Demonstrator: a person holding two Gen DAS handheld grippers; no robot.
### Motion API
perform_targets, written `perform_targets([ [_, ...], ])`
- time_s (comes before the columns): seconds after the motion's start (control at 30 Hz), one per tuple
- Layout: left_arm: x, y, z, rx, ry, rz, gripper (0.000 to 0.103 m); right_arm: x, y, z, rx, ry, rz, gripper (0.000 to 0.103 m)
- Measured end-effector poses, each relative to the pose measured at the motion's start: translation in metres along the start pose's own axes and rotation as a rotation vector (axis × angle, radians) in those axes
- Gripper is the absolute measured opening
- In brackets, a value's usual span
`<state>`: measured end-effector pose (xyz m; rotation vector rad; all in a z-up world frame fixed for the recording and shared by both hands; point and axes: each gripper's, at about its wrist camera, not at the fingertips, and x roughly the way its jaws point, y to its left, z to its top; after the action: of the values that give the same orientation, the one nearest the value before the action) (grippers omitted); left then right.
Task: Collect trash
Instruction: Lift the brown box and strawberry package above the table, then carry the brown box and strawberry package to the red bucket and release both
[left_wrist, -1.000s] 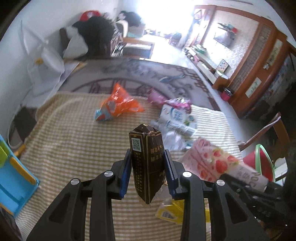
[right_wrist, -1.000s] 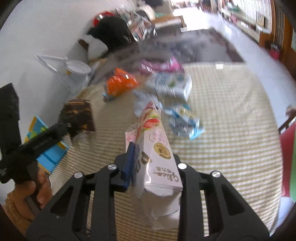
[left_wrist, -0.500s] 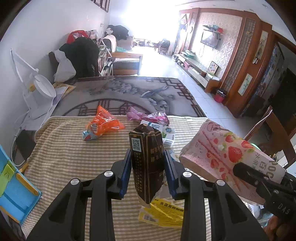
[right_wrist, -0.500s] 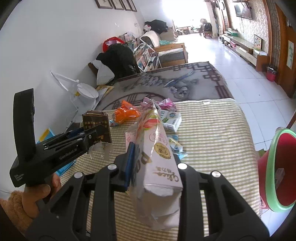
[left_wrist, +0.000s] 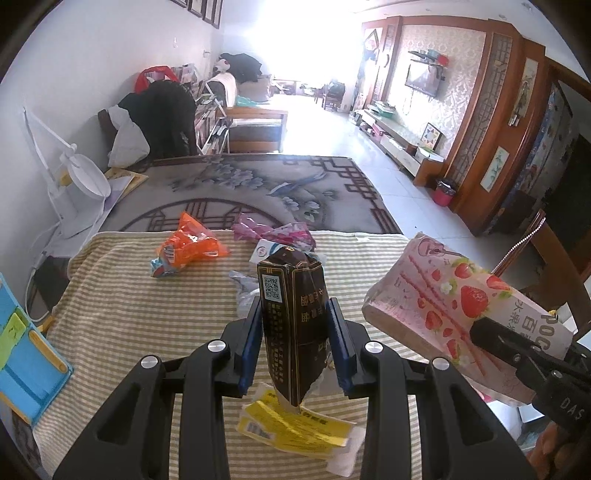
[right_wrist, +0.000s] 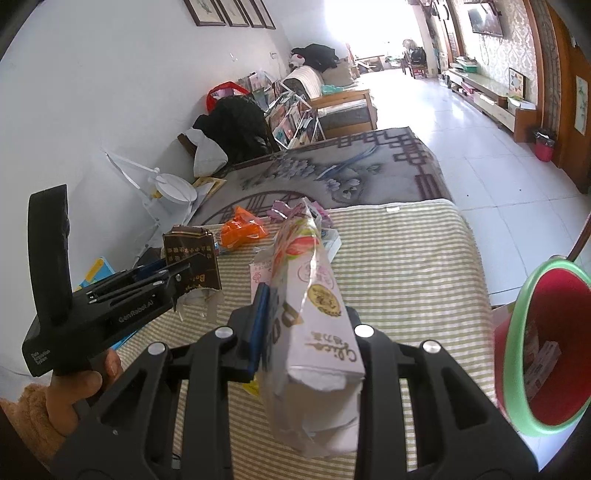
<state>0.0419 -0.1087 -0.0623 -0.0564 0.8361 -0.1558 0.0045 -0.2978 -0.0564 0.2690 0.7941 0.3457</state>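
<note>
A long living room with a patterned rug is stretching behind the table, whose striped cloth (left_wrist: 110, 314) is carrying the loose trash. A red bin (right_wrist: 546, 347) is waiting off the table's right edge, probably the destination. The right gripper (right_wrist: 306, 325) is clamping a pink strawberry snack box (right_wrist: 314, 317) and the left gripper (left_wrist: 293, 332) a dark brown carton (left_wrist: 291, 317), both clear of the cloth. An orange wrapper (left_wrist: 188, 249) is lying near the far edge, a yellow packet (left_wrist: 295, 432) toward the near edge.

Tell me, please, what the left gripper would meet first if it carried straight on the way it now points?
Probably the striped tablecloth, near the crumpled clear wrapper just beyond the dark brown box held by the left gripper. Depth is unclear, so this is a guess.
</note>
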Motion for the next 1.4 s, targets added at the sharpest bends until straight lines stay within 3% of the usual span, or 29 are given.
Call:
perform_targets([
  [0.4, 0.005, -0.062, 0.002, 0.024, 0.000, 0.002, 0.032, -0.036, -0.058, 0.004, 0.021, -0.042, 0.001, 0.028],
  [0.77, 0.013, -0.134, 0.001, 0.093, 0.013, -0.052, 0.032, -0.069, -0.123, 0.000, 0.099, -0.083, -0.056, 0.028],
  [1.0, 0.028, -0.190, 0.000, 0.154, 0.045, -0.137, 0.032, -0.094, -0.177, -0.009, 0.183, -0.107, -0.134, 0.028],
  [1.23, 0.048, -0.261, -0.003, 0.245, 0.101, -0.279, 0.032, -0.130, -0.245, -0.033, 0.322, -0.126, -0.252, 0.028],
  [1.4, 0.066, -0.313, -0.020, 0.338, 0.169, -0.364, 0.032, -0.149, -0.272, -0.050, 0.400, -0.135, -0.306, 0.028],
])
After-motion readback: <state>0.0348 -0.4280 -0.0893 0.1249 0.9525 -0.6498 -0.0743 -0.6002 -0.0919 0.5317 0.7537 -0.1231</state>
